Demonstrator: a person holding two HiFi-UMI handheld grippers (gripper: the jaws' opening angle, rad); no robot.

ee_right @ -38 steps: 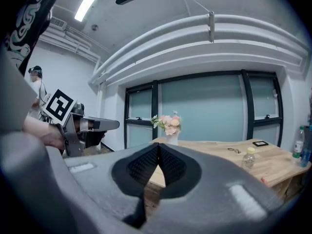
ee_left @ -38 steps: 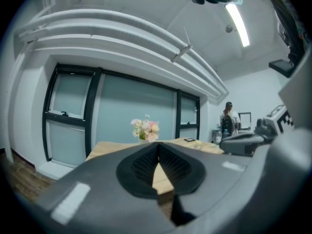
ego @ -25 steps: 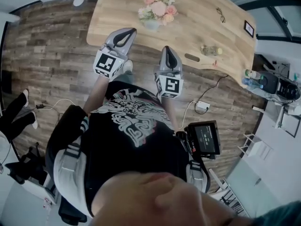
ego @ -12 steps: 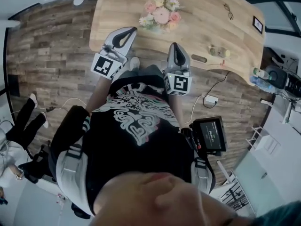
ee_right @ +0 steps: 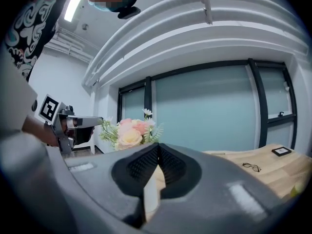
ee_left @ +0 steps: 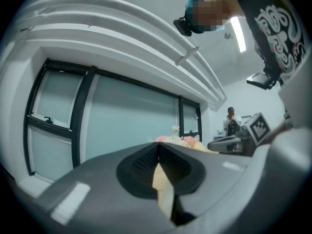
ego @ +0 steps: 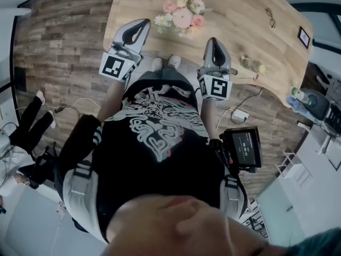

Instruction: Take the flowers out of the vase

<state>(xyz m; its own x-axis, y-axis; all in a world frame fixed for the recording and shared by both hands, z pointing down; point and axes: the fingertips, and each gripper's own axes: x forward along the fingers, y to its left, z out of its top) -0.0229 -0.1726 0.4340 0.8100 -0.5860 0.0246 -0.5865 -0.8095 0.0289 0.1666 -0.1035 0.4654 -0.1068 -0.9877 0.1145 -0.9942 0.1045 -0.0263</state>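
Note:
A bunch of pink, peach and white flowers stands on the wooden table; the blooms hide its vase from above. My left gripper is shut and empty over the table's near edge, just left of the flowers. On their right, my right gripper hangs over the same edge, shut and empty too. The left gripper view shows its jaws pressed together, the flowers low beyond them. In the right gripper view the jaws meet, with the flowers and the left gripper ahead to the left.
Glasses, a small dark frame and a little glass item lie on the table's right side. Cables and a power strip lie on the wood floor. Another person's legs show at left.
The person has stepped up to the table. Both grippers have moved forward, from over the floor to over the table's near edge, flanking the flowers. Jaws stayed shut.

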